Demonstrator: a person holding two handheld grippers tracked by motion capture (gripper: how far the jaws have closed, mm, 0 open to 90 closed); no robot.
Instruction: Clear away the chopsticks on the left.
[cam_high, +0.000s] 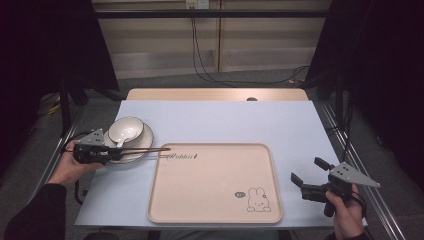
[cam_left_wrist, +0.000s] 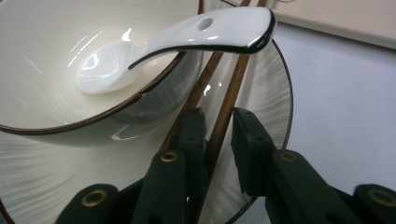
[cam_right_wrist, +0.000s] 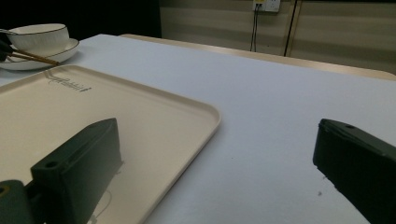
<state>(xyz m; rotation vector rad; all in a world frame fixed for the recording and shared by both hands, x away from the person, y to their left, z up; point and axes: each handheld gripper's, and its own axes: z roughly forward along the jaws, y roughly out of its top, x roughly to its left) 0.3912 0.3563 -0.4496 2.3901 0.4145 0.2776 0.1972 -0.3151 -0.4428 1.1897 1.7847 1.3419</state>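
A white bowl (cam_high: 126, 128) stands on a white ribbed plate (cam_high: 146, 139) at the table's left, and a white ceramic spoon (cam_high: 121, 140) rests in the bowl with its handle (cam_left_wrist: 224, 30) over the rim. My left gripper (cam_high: 117, 154) is shut on a pair of brown chopsticks (cam_high: 150, 149), held level over the plate with their tips reaching the tray's corner. In the left gripper view the chopsticks (cam_left_wrist: 229, 93) run between the black jaws. My right gripper (cam_high: 306, 169) is open and holds nothing, just right of the beige tray (cam_high: 210, 185).
The tray (cam_right_wrist: 140, 116) has a rabbit drawing (cam_high: 257, 199) near its front right corner and nothing lies on it. A white mat (cam_high: 225, 120) covers the table. Black cables (cam_high: 200, 55) hang beyond the far edge.
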